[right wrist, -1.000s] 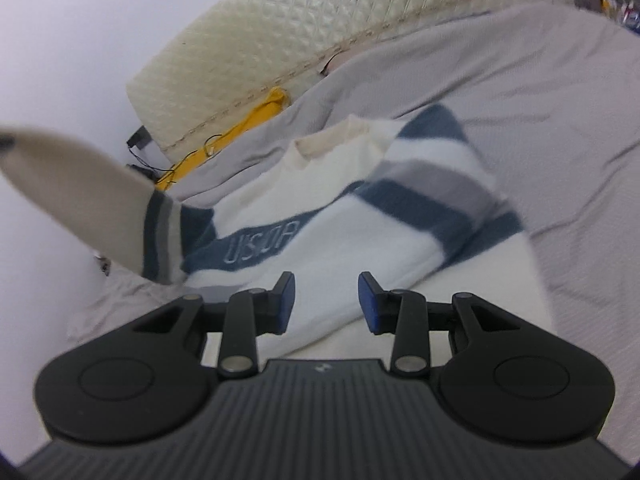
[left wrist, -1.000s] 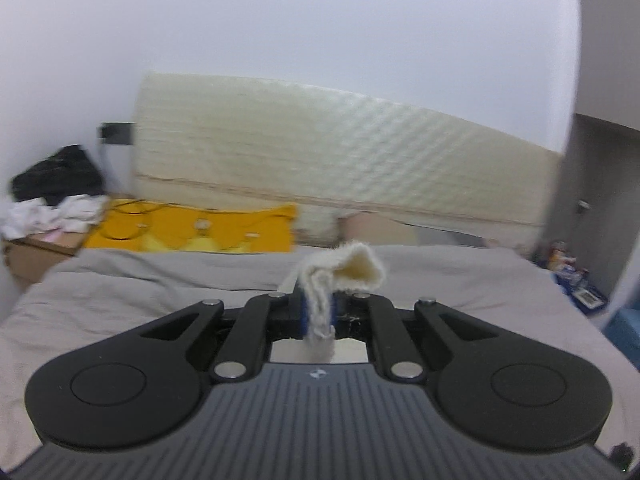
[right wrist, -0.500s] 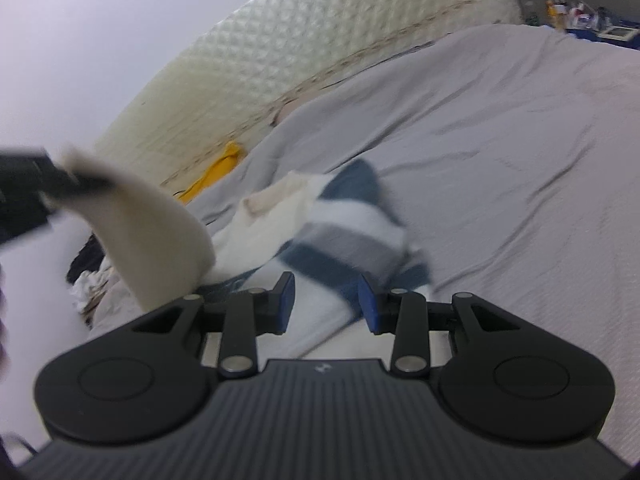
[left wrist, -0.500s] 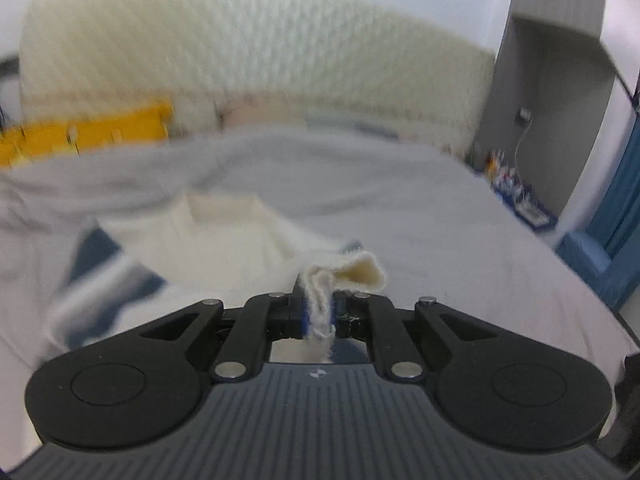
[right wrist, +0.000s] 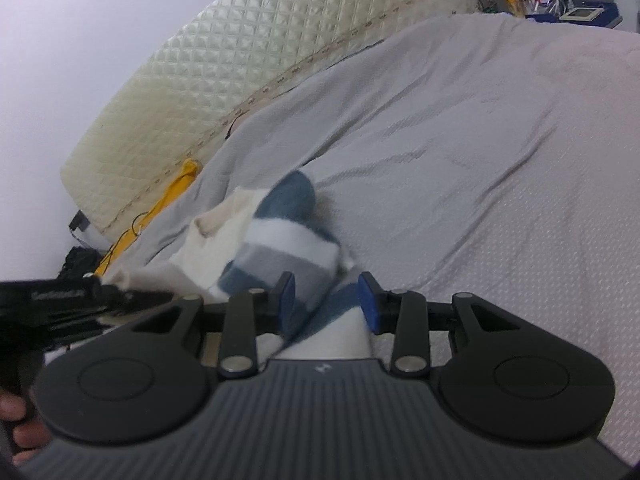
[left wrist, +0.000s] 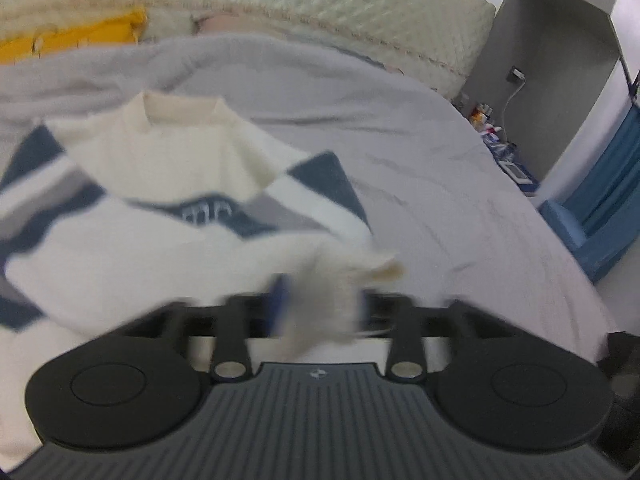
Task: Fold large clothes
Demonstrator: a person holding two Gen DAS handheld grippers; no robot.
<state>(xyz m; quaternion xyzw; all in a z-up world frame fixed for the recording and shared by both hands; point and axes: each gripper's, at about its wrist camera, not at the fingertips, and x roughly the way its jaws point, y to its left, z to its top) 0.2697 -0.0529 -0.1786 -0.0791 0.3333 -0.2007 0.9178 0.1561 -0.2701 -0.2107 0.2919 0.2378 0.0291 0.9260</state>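
Note:
A cream sweater (left wrist: 160,184) with navy and grey stripes lies on the grey bed (left wrist: 440,168), collar toward the headboard. My left gripper (left wrist: 320,308) is blurred, with its jaws parted around the cream cuff (left wrist: 336,288) of a sleeve laid across the sweater's body. My right gripper (right wrist: 326,300) is open and empty, low over a striped sleeve fold (right wrist: 288,248). The left gripper also shows in the right wrist view (right wrist: 72,300) at the left edge.
A quilted cream headboard (left wrist: 360,8) stands behind the bed. A yellow cloth (left wrist: 72,36) lies at the bed's head. A blue chair (left wrist: 600,216) and a cluttered shelf (left wrist: 496,140) are at the right. Dark clothes (right wrist: 80,260) are piled left of the bed.
My left gripper has swung down and across with the sleeve cuff, laying the sleeve over the sweater, and its jaws have come apart. My right gripper has stayed open and shifted right.

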